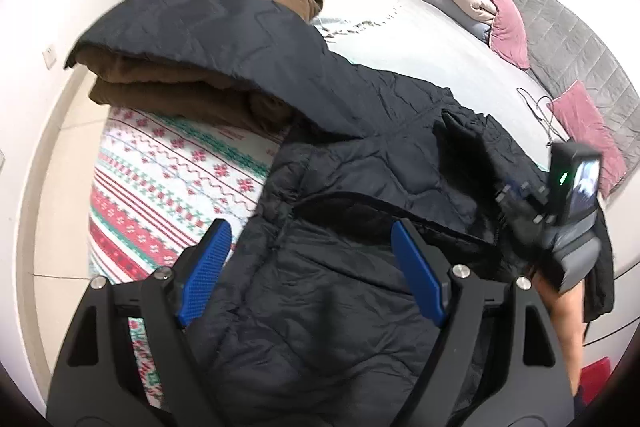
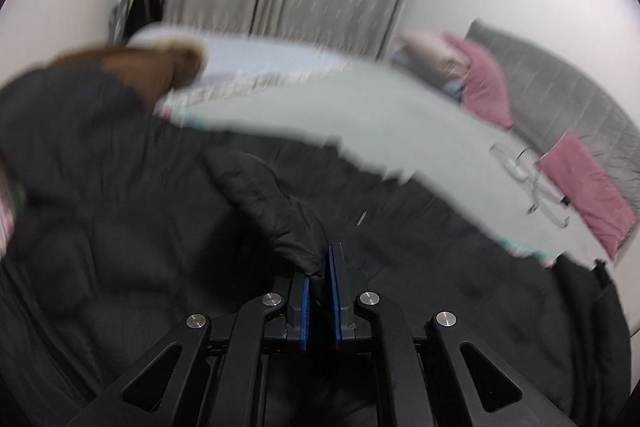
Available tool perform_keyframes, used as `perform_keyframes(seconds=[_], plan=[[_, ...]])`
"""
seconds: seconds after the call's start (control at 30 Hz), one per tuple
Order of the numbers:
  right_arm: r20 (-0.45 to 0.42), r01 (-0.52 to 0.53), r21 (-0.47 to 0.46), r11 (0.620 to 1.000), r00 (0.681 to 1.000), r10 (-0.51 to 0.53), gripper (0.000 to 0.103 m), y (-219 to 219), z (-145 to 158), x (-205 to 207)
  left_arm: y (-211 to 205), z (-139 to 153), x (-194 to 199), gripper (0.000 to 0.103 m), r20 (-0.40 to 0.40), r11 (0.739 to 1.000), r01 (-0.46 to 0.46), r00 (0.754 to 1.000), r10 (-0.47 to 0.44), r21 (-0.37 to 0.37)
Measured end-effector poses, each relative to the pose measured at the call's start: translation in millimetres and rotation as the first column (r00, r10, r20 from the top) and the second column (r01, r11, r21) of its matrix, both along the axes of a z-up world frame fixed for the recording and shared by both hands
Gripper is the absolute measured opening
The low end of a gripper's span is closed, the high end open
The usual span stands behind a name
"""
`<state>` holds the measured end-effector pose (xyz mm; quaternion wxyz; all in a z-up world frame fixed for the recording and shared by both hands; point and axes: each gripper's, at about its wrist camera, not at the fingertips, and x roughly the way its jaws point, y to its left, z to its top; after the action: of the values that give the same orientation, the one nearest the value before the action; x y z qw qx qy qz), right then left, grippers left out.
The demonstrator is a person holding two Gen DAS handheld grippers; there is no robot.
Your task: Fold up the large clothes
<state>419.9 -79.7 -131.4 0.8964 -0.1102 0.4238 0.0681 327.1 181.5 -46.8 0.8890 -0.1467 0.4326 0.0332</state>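
The black quilted jacket lies spread on the bed, partly over a folded brown blanket. Left gripper: jaws spread above it. Right gripper: jaws pinching a jacket fold.

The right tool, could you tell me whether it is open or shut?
Shut: the right tool has its blue pads nearly together, pinching a fold of the black jacket.

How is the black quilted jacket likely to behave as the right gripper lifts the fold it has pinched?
The jacket will probably sag and drape: it already droops over the brown blanket. Its smooth shell may slip from the right gripper, shut on a thin fold. Puffy quilting suggests bulk rather than weight.
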Motion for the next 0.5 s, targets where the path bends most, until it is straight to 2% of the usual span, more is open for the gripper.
perform_keyframes(seconds=[0.03,0.13,0.17,0.27,0.3,0.4,0.5], plan=[[-0.035,-0.033,0.008,0.999,0.999,0.033,0.01,-0.3,-7.1,-3.2,-1.0,-0.3,0.7,0.082,-0.001,1.0,0.004,1.0,-0.004,-0.002],[-0.104,-0.104,0.043,0.994,0.989,0.108,0.023,-1.5,-15.6,-16.2,-8.2,-0.7,3.5,0.082,0.001,1.0,0.011,1.0,-0.011,0.008],[-0.111,-0.114,0.061,0.992,0.987,0.12,0.03,-2.8,-11.7,-19.9,-10.8,-1.2,4.7,0.082,0.0,1.0,0.018,1.0,-0.018,0.01],[-0.074,-0.107,0.196,0.975,0.99,0.124,0.05,-24.5,11.0,-30.4,-14.4,-3.6,7.2,0.082,-0.007,0.999,0.025,1.0,-0.025,0.02],[-0.056,-0.095,0.231,0.968,0.992,0.11,0.059,-35.4,19.9,-32.7,-14.1,-4.8,7.8,0.082,-0.011,1.0,0.022,1.0,-0.022,0.019],[-0.026,-0.029,0.316,0.948,0.999,0.04,0.075,-81.1,38.0,-33.9,-10.9,-6.3,7.9,0.082,-0.017,1.0,0.02,1.0,-0.02,0.001],[-0.136,0.15,0.329,0.932,0.985,-0.11,0.075,-146.3,17.0,-24.8,-11.1,-6.0,7.4,0.082,-0.014,1.0,0.017,1.0,-0.017,0.002]])
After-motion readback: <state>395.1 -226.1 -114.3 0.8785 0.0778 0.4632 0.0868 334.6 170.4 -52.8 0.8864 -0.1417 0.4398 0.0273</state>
